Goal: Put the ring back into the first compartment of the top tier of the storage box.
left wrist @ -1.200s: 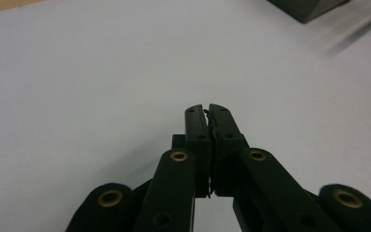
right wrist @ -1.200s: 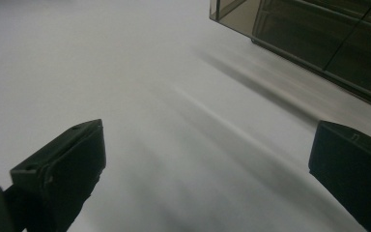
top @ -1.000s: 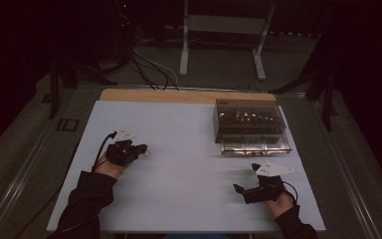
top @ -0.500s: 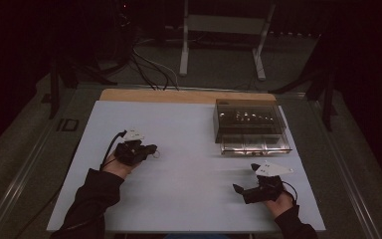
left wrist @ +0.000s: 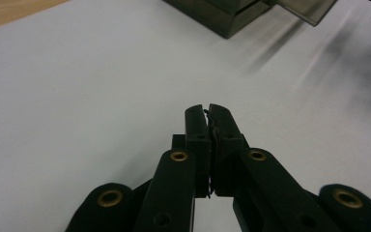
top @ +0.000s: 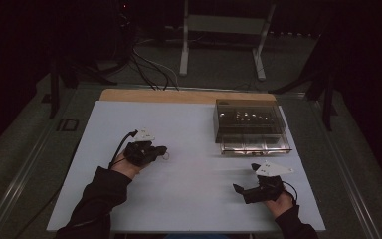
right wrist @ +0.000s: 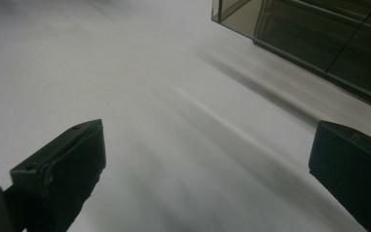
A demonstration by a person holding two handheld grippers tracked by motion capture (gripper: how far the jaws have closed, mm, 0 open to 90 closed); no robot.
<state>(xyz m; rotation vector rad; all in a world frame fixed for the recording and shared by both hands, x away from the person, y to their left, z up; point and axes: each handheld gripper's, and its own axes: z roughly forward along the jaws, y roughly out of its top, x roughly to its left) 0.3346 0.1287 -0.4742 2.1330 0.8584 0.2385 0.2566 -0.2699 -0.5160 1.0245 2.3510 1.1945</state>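
Black against the pale counter (top: 189,199), our left gripper (top: 160,150) is travelling: compared with a second ago it is sitting further in from the left edge and a little further up the sheet, closing on the smoked plastic box (top: 248,119) at the far right. Its jaws are clenched tight, pressed together in the left gripper view (left wrist: 208,110). A thin dark sliver is showing in the seam between them, and in the high view a small ring-like shape is sitting just at its tip, but we cannot tell whether that is something pinched or part of the gripper itself.

Our right gripper (top: 242,191) is keeping to the same spot near the front right, jaws released and standing wide apart with only bare counter between them in the right gripper view (right wrist: 207,159). It is grasping nothing.

We are seeing the box toward the far right of the counter, near the wooden strip (top: 179,95), with its clear lid or tray (top: 256,148) lying at its near side, just ahead of the right gripper.

We are judging this as the approach: the left hand is bringing its clenched tip toward the box while the right is waiting open beside the lid, ready to steady it. Contact with the box is not yet made.
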